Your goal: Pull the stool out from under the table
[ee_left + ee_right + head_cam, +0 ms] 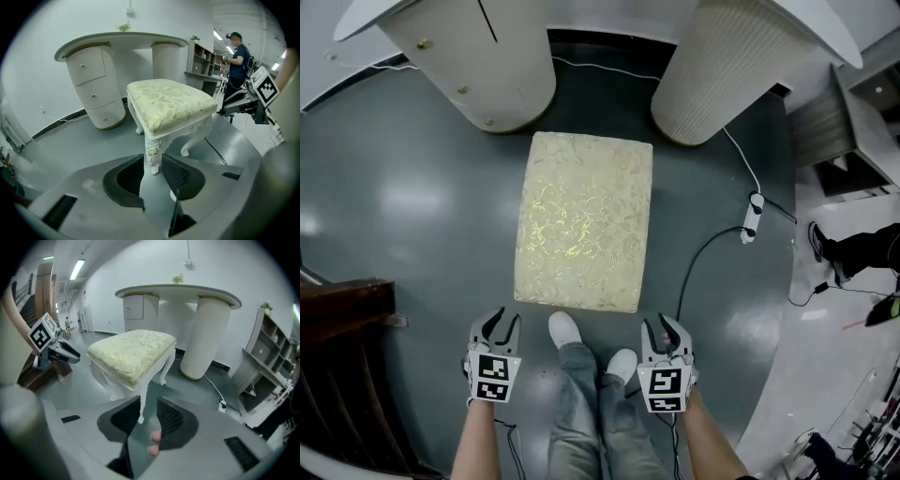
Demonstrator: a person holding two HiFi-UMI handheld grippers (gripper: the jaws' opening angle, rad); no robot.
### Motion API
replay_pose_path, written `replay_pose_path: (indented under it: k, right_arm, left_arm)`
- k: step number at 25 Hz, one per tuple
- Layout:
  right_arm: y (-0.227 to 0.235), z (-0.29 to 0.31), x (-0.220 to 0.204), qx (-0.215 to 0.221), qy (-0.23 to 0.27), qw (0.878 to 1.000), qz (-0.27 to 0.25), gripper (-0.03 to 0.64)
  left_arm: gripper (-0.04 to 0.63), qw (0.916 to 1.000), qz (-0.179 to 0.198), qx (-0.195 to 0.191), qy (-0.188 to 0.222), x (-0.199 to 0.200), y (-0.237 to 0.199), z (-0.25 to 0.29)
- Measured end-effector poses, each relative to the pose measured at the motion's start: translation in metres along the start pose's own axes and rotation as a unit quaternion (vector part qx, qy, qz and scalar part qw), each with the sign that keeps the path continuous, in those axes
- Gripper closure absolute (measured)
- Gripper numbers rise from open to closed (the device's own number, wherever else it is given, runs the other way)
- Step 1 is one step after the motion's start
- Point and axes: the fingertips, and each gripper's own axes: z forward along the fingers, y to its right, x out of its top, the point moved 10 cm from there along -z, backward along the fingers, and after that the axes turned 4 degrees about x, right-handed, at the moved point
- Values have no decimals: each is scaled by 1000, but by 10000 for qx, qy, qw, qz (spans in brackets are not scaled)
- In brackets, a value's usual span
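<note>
The stool [581, 220], with a cream and gold patterned cushion and white carved legs, stands on the grey floor in front of the table's two pedestals [478, 56]. My left gripper [500, 323] hangs just short of its near left corner. My right gripper [664, 328] is just off the near right corner. In the left gripper view the stool's [168, 105] near leg [152, 157] lines up with the gap of the left gripper [152, 174], beyond the pads and untouched. In the right gripper view a leg [140, 404] stands likewise beyond the right gripper [147, 417]. Both sets of jaws stand partly apart.
A power strip [753, 217] with a black cable lies on the floor right of the stool. Dark wooden furniture [337, 319] stands at the left. My feet [564, 328] are between the grippers. Another person [236, 56] stands by shelves [276, 348] further off.
</note>
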Motion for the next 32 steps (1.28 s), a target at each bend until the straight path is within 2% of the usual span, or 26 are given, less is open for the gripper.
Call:
replay_pose_path:
  k: [2, 4, 6, 10, 16, 20, 24, 32]
  right_arm:
    - [2, -10, 9, -129, 114, 9998, 111, 473]
    - [4, -19, 19, -220, 228, 9992, 234, 519]
    - [4, -27, 30, -240, 346, 9987, 286, 539]
    - [4, -41, 54, -229, 595, 9975, 300, 548]
    - [14, -72, 92, -265, 989, 9930, 591, 555]
    - [12, -92, 120, -263, 1250, 9908, 448, 555]
    - [11, -113, 143, -189, 1511, 9870, 513, 555]
    - [15, -159, 211, -67, 2136, 9749, 621, 555]
  left_arm:
    - [497, 9999, -55, 74, 64, 8, -1, -11]
    - [568, 9997, -131, 163, 139, 16, -1, -22]
    - [580, 9994, -203, 199, 210, 24, -1, -33]
    - [583, 9991, -273, 99, 320, 42, 3, -50]
    - [583, 9976, -457, 19, 523, 75, 9, -81]
    - [583, 9930, -723, 17, 935, 109, 10, -100]
    - [583, 9873, -840, -35, 1349, 152, 13, -119]
    - [583, 9771, -856, 104, 1943, 215, 8, -170]
